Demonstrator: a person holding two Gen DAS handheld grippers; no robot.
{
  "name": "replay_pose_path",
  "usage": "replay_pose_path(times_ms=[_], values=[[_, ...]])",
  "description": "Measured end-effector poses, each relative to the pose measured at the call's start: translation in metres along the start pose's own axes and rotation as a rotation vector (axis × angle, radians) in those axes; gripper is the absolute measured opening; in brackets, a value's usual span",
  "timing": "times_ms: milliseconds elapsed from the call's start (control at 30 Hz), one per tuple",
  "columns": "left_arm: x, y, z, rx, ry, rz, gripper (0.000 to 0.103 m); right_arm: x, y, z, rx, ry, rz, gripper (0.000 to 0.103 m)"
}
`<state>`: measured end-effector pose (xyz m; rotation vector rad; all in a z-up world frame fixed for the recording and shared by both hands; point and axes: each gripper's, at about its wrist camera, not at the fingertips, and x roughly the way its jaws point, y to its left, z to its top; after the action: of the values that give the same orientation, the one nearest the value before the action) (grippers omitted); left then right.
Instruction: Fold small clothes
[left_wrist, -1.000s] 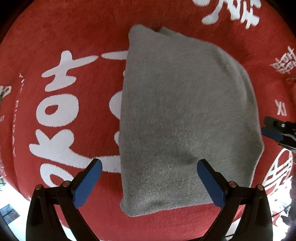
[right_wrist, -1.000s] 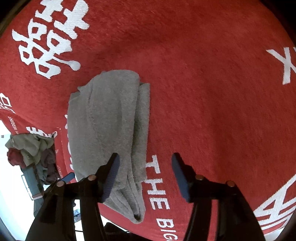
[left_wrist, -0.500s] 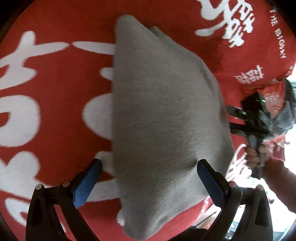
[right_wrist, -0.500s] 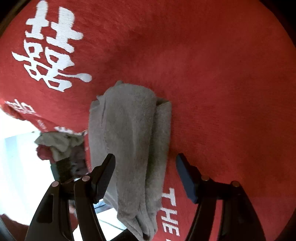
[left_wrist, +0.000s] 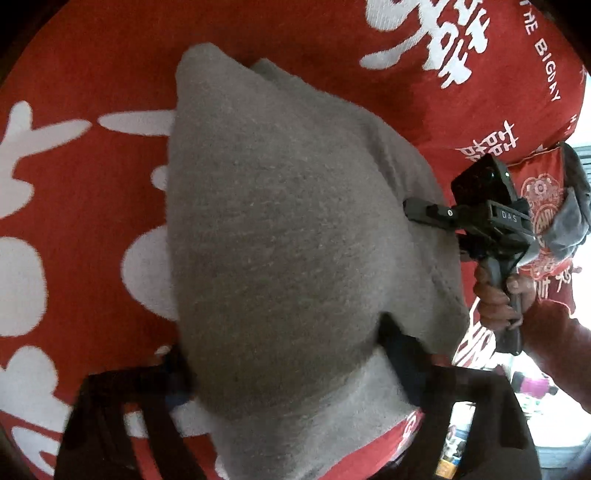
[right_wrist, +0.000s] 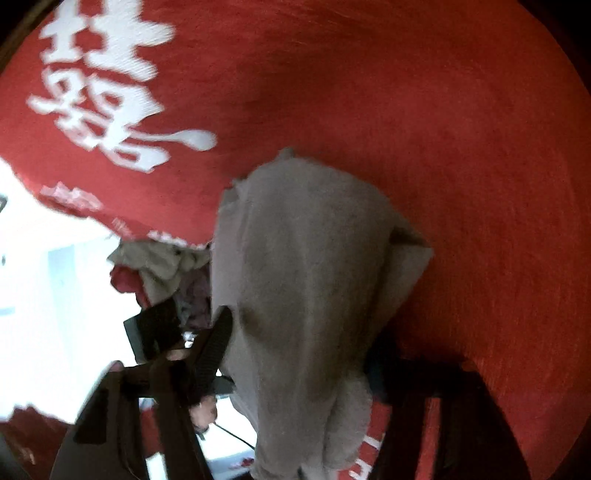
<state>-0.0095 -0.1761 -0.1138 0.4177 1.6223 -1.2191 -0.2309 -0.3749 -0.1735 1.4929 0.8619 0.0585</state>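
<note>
A folded grey cloth (left_wrist: 280, 229) lies on the red table cover (left_wrist: 92, 192). My left gripper (left_wrist: 288, 365) straddles its near end; the jaws are closing and both fingers dig into the fabric, which bulges between them. In the right wrist view the same grey cloth (right_wrist: 314, 277) is bunched between the fingers of my right gripper (right_wrist: 295, 358), whose jaws are closing and pressing on it. In the left wrist view the right gripper (left_wrist: 417, 214) meets the cloth's right edge, held by a hand (left_wrist: 495, 299).
The red cover (right_wrist: 443, 110) carries large white characters. Its edge drops off at the left of the right wrist view, where a pile of mixed clothes (right_wrist: 155, 266) lies beyond. A patterned red item (left_wrist: 543, 206) with a grey garment sits past the right edge.
Both grippers have come down onto the grey cloth and narrowed on it. The cloth now bunches between the fingers. The right gripper has moved in to the cloth's right edge.
</note>
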Motion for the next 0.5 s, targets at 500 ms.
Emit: replay_pose_path(times_ms=[500], values=[[-0.091,-0.006,-0.056,0.047,-0.108,-0.087,0.055,-0.022,0.077,-0.069,0.005,-0.111,0.156,0.033]])
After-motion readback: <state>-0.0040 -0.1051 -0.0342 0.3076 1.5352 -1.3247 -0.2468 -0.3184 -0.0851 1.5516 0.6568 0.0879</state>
